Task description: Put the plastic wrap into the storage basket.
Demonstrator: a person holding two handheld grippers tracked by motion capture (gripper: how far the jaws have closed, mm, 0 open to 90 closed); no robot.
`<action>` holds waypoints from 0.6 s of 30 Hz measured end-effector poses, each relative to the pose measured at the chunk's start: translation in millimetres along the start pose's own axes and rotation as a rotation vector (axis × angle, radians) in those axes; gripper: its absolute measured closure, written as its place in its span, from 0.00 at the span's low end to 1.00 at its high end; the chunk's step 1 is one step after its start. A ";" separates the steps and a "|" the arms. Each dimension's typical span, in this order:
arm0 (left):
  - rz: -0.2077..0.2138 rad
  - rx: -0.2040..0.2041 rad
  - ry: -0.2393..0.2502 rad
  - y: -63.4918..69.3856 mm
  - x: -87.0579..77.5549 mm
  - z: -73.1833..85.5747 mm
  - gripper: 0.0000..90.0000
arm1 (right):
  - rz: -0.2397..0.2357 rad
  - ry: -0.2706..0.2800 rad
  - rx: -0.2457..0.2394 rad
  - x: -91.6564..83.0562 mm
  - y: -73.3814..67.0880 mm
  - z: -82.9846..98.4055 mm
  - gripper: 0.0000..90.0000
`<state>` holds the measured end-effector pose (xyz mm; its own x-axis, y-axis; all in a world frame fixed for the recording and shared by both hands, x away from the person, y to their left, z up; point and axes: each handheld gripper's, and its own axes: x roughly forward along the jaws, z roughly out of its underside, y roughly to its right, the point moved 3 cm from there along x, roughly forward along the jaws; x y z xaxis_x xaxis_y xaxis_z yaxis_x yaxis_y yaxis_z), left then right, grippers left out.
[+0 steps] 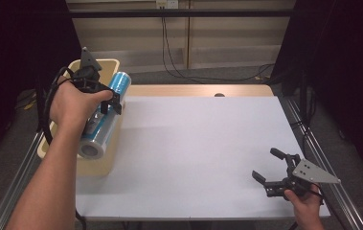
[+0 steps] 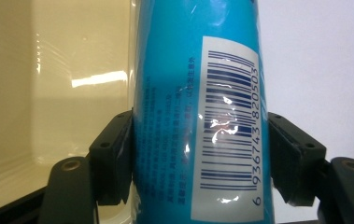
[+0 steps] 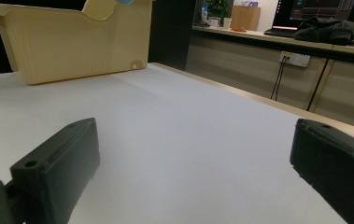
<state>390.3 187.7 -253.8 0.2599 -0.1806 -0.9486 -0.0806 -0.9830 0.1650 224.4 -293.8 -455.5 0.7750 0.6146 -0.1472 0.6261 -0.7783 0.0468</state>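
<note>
Two tools, one blue cylindrical roll and one beige plastic bin are present on or over one white-topped counter [image 1: 198, 153].

Nearest, at the counter's front right corner, the right tool [image 1: 271, 166] is held low over the surface with its jaws spread wide and nothing between them.

Farther off, at the left edge, the left tool [image 1: 113, 101] pinches the glossy blue cylindrical roll [image 1: 103, 117] across its middle. In the left gripper view, both jaws press against the roll's sides, its barcode label facing the camera. The roll is above the beige plastic bin [image 1: 103, 163], overlapping its counter-side rim.
</note>
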 end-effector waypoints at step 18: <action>-0.031 -0.031 0.067 -19.7 -28.2 -1.1 0.36 | -0.002 -0.001 -0.003 0.1 -0.1 0.4 0.01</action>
<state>385.6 212.1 -230.0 0.3259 -0.1511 -0.9332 -0.0423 -0.9885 0.1453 224.3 -293.8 -455.9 0.7738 0.6159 -0.1479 0.6278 -0.7768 0.0497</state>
